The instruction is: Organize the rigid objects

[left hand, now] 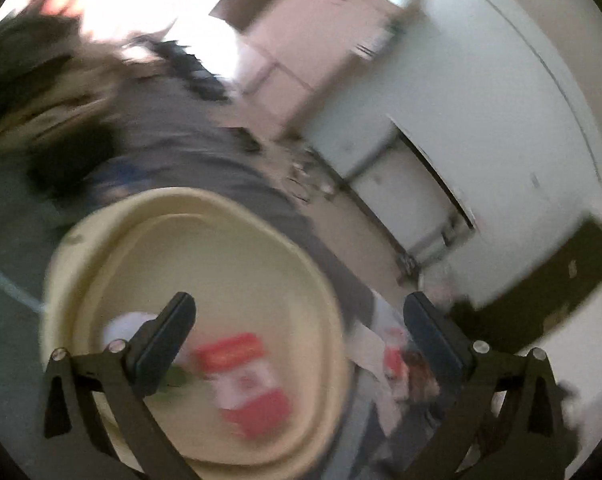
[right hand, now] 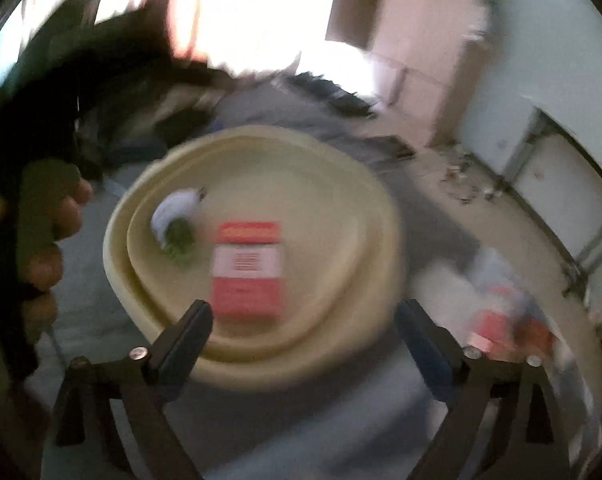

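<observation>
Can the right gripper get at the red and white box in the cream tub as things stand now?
Probably yes. The right gripper is open and empty, and the red and white box lies flat in the cream tub, uncovered, just beyond the fingertips.

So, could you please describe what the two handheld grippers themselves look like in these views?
Both look alike. The left gripper and right gripper each have two flat black fingers with dark, slightly bluish pads, carried on black angular linkage arms joined by round silver pins. In the right wrist view, a hand is wrapped around a green handle. No cables or markings are discernible.
</observation>
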